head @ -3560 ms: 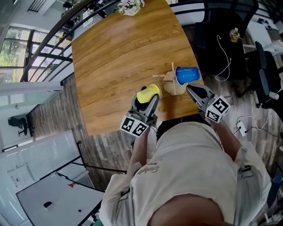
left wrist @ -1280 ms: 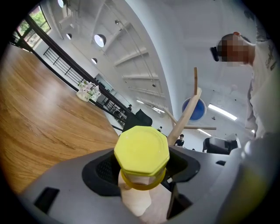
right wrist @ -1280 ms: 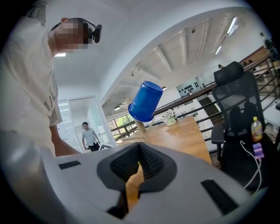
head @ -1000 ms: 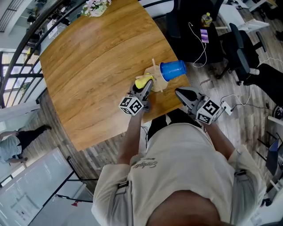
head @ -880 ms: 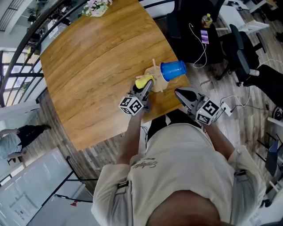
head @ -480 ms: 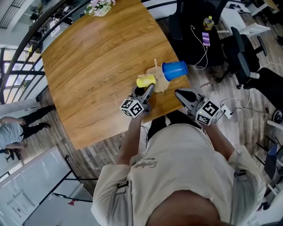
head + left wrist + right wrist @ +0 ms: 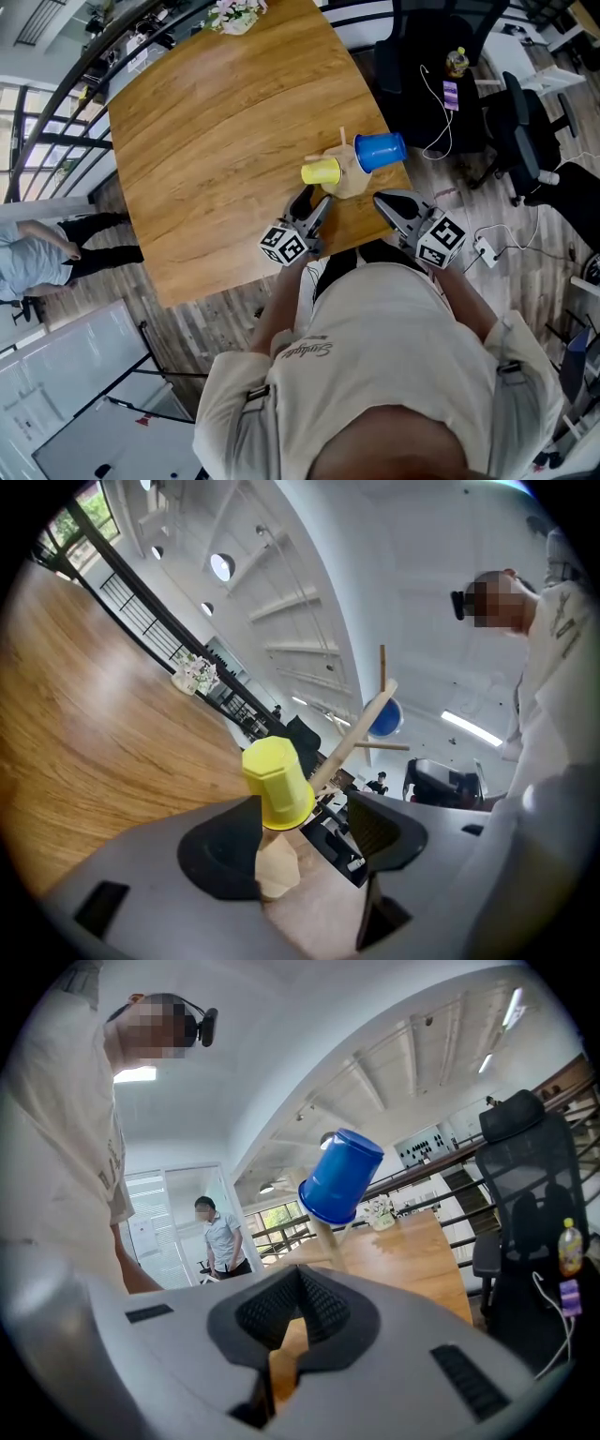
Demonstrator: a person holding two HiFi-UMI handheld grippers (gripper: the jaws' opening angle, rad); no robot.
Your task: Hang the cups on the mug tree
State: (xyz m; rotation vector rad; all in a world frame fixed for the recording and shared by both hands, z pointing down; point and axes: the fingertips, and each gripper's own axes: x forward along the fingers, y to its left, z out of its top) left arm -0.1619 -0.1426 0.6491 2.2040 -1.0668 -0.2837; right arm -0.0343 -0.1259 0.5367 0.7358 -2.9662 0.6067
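Since the earlier frames, the left gripper [image 7: 312, 202] has drawn back from the mug tree [image 7: 352, 184] toward the person, and the yellow cup [image 7: 321, 172] is not in it any more. Its jaws stand apart and hold nothing. In the left gripper view the yellow cup sits over a slanted peg ahead of them, apart from both pads. The right gripper [image 7: 385, 200] is closed on nothing and waits beside the tree. The blue cup [image 7: 380, 151] hangs on another peg, on the right side.

Both cups seem to be hung, so the task looks nearly finished. One risk remains: the tree stands near the edge of the table [image 7: 216, 141] and the left gripper is near it, so a careless move could push the tree or shake the yellow cup off its peg.

Compared with before, the blue cup and the right gripper keep about the same places.
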